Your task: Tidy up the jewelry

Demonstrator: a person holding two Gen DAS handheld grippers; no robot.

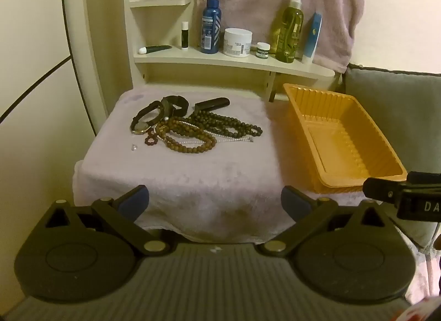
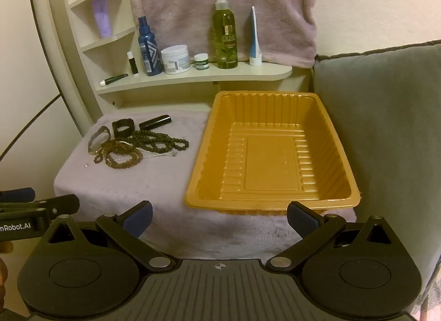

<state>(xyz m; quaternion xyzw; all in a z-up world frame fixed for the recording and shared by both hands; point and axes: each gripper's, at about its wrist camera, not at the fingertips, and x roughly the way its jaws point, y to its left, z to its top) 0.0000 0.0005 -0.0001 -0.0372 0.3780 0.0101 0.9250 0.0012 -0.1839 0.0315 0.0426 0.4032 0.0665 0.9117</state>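
A pile of jewelry (image 1: 190, 128) lies on a white towel-covered stand (image 1: 193, 183): dark and brown bead necklaces, a thin pearl string, a watch (image 1: 143, 122), a black band and a black tube. The pile also shows in the right wrist view (image 2: 137, 144). An empty orange plastic tray (image 2: 270, 155) sits to the right of the pile, also in the left wrist view (image 1: 339, 139). My left gripper (image 1: 215, 202) is open and empty, short of the pile. My right gripper (image 2: 219, 217) is open and empty at the tray's near rim.
A cream shelf (image 1: 234, 59) behind the stand holds bottles, jars and tubes. A pink towel (image 2: 220, 3) hangs on the wall. A grey cushion (image 2: 386, 128) stands to the right of the tray. A tiny clear stone (image 1: 134, 147) lies on the towel.
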